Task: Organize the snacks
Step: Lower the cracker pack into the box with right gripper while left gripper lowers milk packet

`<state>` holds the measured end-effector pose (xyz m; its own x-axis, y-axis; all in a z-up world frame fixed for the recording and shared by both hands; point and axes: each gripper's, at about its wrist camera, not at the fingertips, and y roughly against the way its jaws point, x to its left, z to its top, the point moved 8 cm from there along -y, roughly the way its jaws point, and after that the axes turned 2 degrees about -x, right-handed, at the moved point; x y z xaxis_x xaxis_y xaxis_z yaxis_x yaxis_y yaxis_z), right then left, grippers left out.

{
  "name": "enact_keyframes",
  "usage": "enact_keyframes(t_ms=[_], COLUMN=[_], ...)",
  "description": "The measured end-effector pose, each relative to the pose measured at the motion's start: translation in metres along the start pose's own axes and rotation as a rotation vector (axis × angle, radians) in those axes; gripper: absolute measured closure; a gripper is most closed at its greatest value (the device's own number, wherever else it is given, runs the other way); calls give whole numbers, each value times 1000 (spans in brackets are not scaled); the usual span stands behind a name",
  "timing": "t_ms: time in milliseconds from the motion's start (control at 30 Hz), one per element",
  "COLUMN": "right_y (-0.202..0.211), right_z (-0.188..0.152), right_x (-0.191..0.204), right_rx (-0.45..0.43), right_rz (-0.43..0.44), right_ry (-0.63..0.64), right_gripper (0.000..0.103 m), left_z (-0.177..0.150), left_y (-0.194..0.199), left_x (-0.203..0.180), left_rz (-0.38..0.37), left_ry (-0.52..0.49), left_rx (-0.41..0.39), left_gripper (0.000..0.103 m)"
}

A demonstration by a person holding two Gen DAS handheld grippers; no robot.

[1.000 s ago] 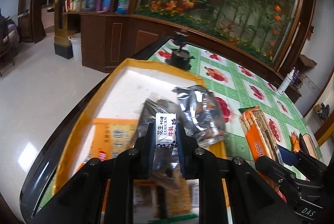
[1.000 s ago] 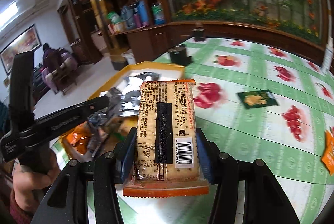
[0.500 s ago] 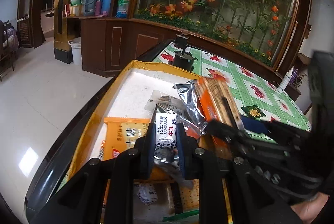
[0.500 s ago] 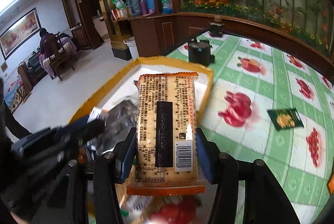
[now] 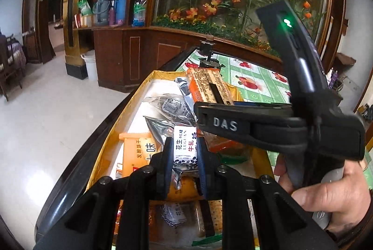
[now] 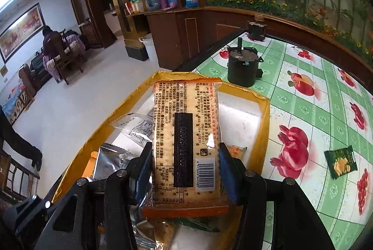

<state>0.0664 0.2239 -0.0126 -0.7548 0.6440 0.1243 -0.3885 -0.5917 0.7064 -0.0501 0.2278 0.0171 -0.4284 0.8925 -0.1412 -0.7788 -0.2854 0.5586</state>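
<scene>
Since a second ago we have carried the cracker pack (image 6: 185, 145), clamped in the right gripper (image 6: 184, 170) jaws, from above the table (image 6: 310, 96) to over the yellow tray (image 6: 264, 124), while our left gripper (image 5: 184, 165) jaws stay pinched on a peanut candy packet (image 5: 185, 148) there.

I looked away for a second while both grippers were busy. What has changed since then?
The right gripper carried its cracker pack from over the green tablecloth to above the yellow tray. The left gripper stayed over the tray, clamped on the small candy packet.
</scene>
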Motion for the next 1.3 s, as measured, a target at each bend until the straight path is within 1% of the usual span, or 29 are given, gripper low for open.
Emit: enact_keyframes(t_ms=[267,433,800,967,1133,1300], right_y=[2,3,13,19,26,35], right_z=[-7,-9,-15,-16,-17,-17], right_x=[-1,-1,7,8,9,10], right_rx=[-8,-18,-21,-27,-34,-45], right_rz=[1,-2,3,9,13,20], right_ry=[10,10,32,29,30,24], right_gripper=[45,44,44,43,43,43], left_z=[-6,-8,-6,-5,-2,-1], left_y=[3,5,10,14,17,21], left_x=[-13,-20,-18,-18,-18,-19], left_rz=[58,62,66,73,75,83], left_ry=[-63,-70,-69,-70,-72,-76], left_rx=[-36,-40,-48,-57,-64,-78], left_gripper=[84,84,84,79,77,72])
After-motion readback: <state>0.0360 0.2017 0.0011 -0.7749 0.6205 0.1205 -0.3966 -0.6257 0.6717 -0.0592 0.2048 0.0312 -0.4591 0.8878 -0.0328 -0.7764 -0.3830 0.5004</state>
